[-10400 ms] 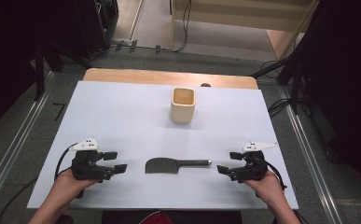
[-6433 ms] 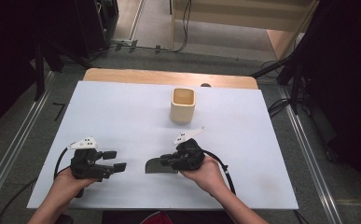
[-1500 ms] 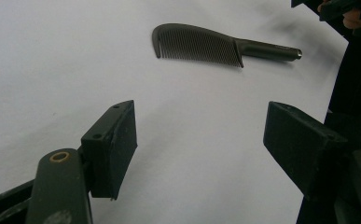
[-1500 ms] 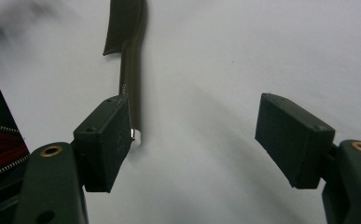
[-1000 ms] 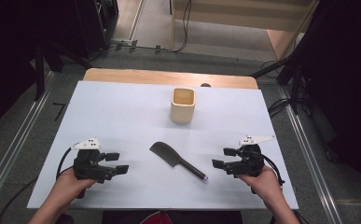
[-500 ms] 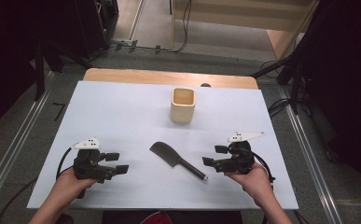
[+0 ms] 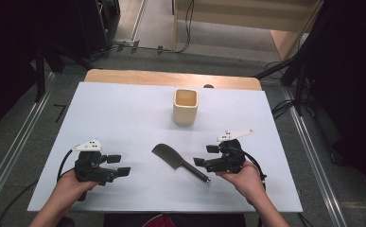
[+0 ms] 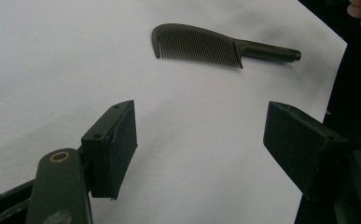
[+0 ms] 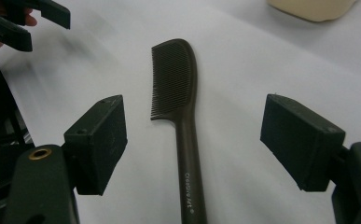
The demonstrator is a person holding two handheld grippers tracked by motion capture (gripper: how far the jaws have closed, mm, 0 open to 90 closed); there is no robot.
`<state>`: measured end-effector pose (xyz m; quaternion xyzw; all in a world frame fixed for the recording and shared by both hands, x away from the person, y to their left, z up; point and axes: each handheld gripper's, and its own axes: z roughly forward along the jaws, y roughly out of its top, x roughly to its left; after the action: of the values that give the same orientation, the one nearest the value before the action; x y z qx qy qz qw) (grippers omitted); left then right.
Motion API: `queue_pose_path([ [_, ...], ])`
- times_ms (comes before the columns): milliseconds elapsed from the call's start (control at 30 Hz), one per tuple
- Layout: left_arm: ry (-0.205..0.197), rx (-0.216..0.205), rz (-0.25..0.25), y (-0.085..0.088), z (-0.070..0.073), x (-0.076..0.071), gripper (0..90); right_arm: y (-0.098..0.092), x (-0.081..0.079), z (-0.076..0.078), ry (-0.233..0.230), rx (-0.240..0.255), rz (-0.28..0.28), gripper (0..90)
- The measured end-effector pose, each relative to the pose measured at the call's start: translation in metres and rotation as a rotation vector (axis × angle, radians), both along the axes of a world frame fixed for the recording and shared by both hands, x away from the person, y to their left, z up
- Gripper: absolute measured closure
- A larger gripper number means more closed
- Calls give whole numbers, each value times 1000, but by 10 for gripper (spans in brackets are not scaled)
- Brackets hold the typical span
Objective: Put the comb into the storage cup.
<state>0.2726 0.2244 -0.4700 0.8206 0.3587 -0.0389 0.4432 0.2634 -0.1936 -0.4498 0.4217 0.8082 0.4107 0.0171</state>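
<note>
A dark comb (image 7: 178,163) lies flat on the white table sheet (image 7: 124,113), its toothed head toward the upper left and its handle toward the lower right. My right gripper (image 7: 201,156) is open just right of the handle's end; in the right gripper view the comb (image 9: 178,116) runs up between the wide-apart jaws. My left gripper (image 7: 119,165) rests open at the front left, well apart from the comb (image 8: 215,44), with nothing between its fingers (image 8: 110,149).
A beige square cup (image 7: 186,106) stands upright behind the comb, toward the table's far side. A wooden strip (image 7: 171,78) runs along the far edge. Dark floor, rails and cables surround the table.
The comb was turned from lying level to a diagonal earlier. Over the last second my right gripper has moved left toward the comb's handle. The left gripper has stayed put.
</note>
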Motion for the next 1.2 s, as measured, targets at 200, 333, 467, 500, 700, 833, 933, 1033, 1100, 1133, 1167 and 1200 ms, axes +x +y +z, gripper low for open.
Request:
queue_pose_path([
  [200, 0, -4, 6, 1, 0, 0, 272, 11, 2, -2, -7, -15, 22, 211],
  [333, 0, -5, 6, 1, 0, 0, 272, 11, 1, -3, -4, -26, 25, 213],
  [467, 0, -6, 5, 1, 0, 0, 272, 10, 0, -6, -2, -31, 28, 216],
  [500, 1, -6, 2, 1, 1, 0, 272, 10, 0, -7, -2, -32, 27, 216],
  [700, 2, -6, 5, 1, 0, 0, 273, 6, -5, -10, -9, -34, 20, 220],
  [833, 0, -9, 5, 1, 1, 0, 273, 4, -8, -12, -14, -37, 20, 226],
  [933, 1, -9, 6, 1, 1, 0, 272, 3, -10, -15, -13, -46, 25, 226],
  [1033, 1, -9, 7, 1, 1, 0, 272, 2, -12, -18, -8, -47, 24, 226],
  [1100, 0, -10, 5, 1, 1, 1, 272, 3, -14, -20, -5, -50, 23, 227],
  [1133, 0, -10, 5, 1, 1, 1, 272, 3, -14, -22, -6, -54, 23, 228],
  [1167, 0, -10, 5, 1, 1, 1, 272, 3, -15, -23, -6, -56, 24, 234],
  [1200, 0, -10, 6, 1, 1, 1, 272, 3, -15, -25, -4, -59, 28, 237],
])
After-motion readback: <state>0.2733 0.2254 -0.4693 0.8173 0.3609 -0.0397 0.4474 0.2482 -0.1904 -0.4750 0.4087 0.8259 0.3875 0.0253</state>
